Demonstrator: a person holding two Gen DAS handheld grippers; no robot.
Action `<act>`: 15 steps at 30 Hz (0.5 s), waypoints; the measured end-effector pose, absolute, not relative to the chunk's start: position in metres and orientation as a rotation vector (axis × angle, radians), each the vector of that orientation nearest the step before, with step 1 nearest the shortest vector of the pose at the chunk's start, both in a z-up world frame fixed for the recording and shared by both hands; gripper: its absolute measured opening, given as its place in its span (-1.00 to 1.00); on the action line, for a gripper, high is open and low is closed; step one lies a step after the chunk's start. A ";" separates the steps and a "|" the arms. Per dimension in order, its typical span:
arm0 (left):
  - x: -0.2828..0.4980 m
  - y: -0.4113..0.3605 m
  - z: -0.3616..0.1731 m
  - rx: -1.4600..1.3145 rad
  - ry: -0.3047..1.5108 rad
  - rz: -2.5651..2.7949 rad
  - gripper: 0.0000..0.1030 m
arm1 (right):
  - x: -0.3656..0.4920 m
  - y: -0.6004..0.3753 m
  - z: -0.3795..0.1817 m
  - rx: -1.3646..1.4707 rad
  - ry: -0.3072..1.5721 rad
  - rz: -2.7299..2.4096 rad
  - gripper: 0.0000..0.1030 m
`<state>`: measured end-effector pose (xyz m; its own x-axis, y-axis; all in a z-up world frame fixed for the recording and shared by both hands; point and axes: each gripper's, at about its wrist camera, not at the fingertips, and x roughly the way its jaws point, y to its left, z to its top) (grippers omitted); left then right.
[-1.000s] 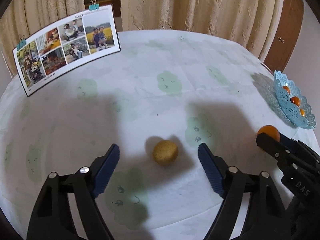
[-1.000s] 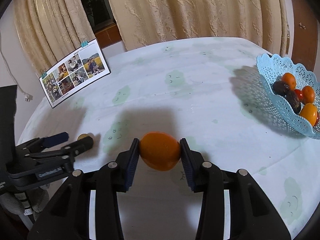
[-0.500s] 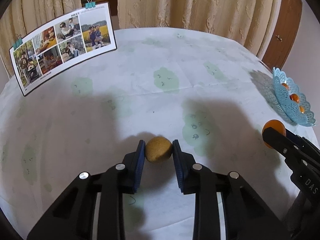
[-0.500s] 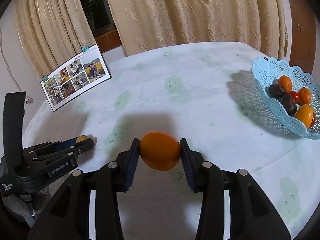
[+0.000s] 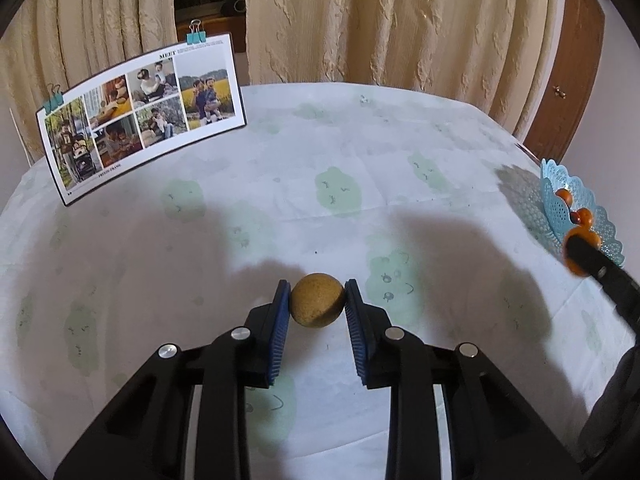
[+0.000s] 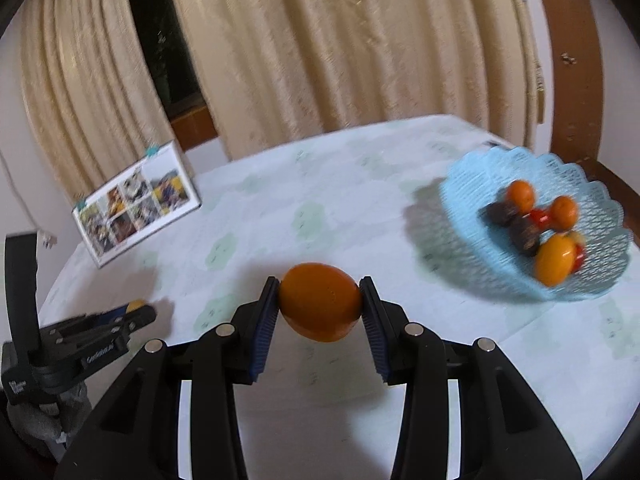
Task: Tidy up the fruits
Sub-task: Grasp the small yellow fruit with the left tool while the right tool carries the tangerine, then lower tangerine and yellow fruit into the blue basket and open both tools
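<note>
Blue pads of the left hand-held gripper (image 5: 317,302) are closed against both sides of a tan, rough-skinned round fruit (image 5: 317,300), which is held over the pale patterned worktop (image 5: 280,184). An orange (image 6: 319,307) is clamped between the pads of the right hand-held gripper (image 6: 319,309), above the worktop. A light blue lattice basket (image 6: 472,216) with several fruits inside is seen to the right. A photo card (image 5: 140,116) is stood at the far left edge.
</note>
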<state>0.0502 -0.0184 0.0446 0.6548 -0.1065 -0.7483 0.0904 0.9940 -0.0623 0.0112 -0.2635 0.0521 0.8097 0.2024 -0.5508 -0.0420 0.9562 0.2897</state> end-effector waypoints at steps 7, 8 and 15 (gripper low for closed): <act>0.049 -0.026 0.049 -0.009 0.843 -0.121 -0.46 | 0.008 -0.306 0.065 0.317 0.561 0.038 -0.18; 0.048 -0.028 0.050 -0.009 0.842 -0.126 -0.46 | 0.008 -0.311 0.066 0.318 0.555 0.029 -0.18; 0.046 -0.039 0.055 0.000 0.831 -0.144 -0.46 | 0.010 -0.356 0.069 0.359 0.513 -0.083 -0.18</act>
<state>0.0464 -0.0387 0.0546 0.6650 -0.1273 -0.7360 0.1273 0.9903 -0.0562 0.0096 -0.3564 0.0689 0.8695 0.0116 -0.4937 0.1663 0.9345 0.3148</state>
